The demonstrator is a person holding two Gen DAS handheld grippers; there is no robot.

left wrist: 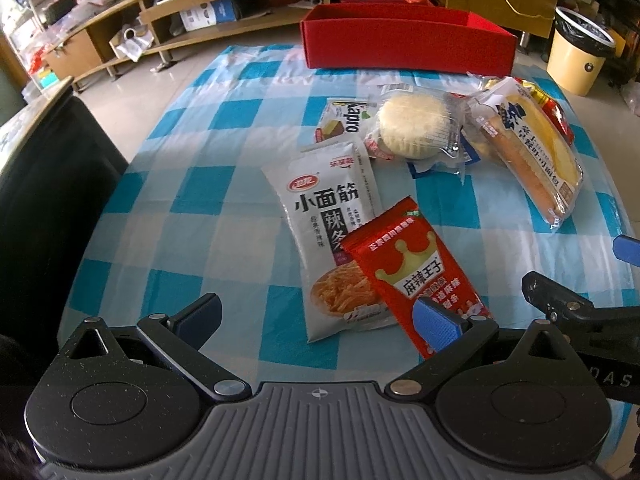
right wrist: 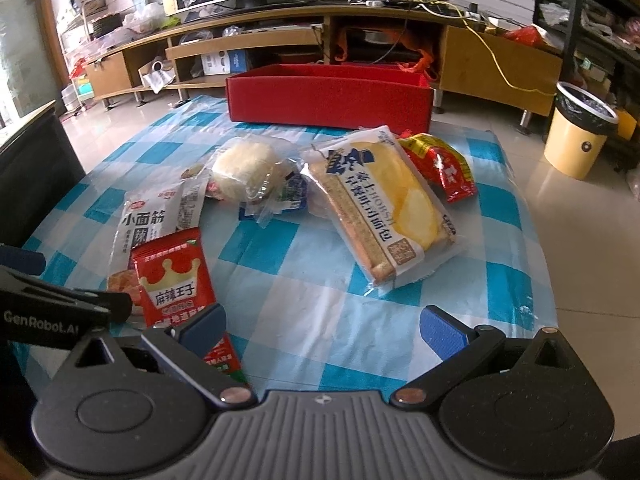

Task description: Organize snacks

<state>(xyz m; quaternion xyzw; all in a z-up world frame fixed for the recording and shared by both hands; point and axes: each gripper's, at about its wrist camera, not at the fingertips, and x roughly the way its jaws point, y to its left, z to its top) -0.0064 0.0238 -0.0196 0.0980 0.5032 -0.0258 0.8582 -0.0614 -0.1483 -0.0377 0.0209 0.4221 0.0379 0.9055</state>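
Note:
Several snack packs lie on a blue checked cloth (left wrist: 192, 208). A red spicy-strip pack (left wrist: 416, 268) overlaps a white spicy-strip pack (left wrist: 328, 200). Behind are a round pastry in clear wrap (left wrist: 412, 124), a Kapro pack (left wrist: 340, 118), a toast bread pack (left wrist: 528, 148) and a red-yellow packet (right wrist: 440, 164). An open red box (left wrist: 404, 38) stands at the far edge. My left gripper (left wrist: 316, 316) is open, just short of the two strip packs. My right gripper (right wrist: 324, 328) is open over bare cloth, near the bread pack (right wrist: 380, 208). The red pack (right wrist: 172, 276) lies by its left finger.
A cream waste bin (right wrist: 576, 136) stands on the floor at the right. A long wooden TV cabinet (right wrist: 248, 40) runs behind the table. A dark chair or seat back (left wrist: 48, 184) is at the left edge. The right gripper's body (left wrist: 580, 312) shows at the left view's right side.

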